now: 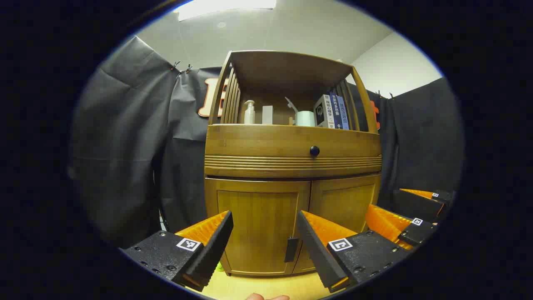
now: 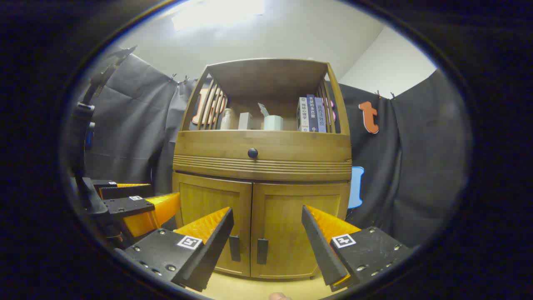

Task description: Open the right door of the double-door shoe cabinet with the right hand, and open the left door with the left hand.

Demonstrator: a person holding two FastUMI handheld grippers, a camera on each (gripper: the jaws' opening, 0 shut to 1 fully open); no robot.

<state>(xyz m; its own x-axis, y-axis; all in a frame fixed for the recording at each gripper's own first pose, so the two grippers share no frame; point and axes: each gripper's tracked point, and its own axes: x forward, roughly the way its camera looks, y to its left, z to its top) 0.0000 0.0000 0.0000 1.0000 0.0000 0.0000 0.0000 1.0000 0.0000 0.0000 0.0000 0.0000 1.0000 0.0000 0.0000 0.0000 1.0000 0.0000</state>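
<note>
Both grippers spread wide, nothing held: left gripper [image 1: 264, 237], right gripper [image 2: 266, 235]. Beyond the jaws, well apart from them, stands the two-door bamboo shoe cabinet [image 2: 260, 166], both doors closed. Right door [image 2: 297, 231] framed between the right jaws, left door [image 1: 258, 227] between the left ones. Small dark vertical handles [image 2: 262, 251] at the middle seam, probably thin pull tabs; best pinched there. Rigid, light-swinging panels, likely hinged at outer edges.

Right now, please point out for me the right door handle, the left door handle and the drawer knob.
right door handle [image 2: 262, 251], right gripper view, middle of the dark bar.
left door handle [image 2: 234, 248], right gripper view, middle of the dark bar.
drawer knob [image 1: 315, 151], left gripper view, centre of the round knob.
</note>
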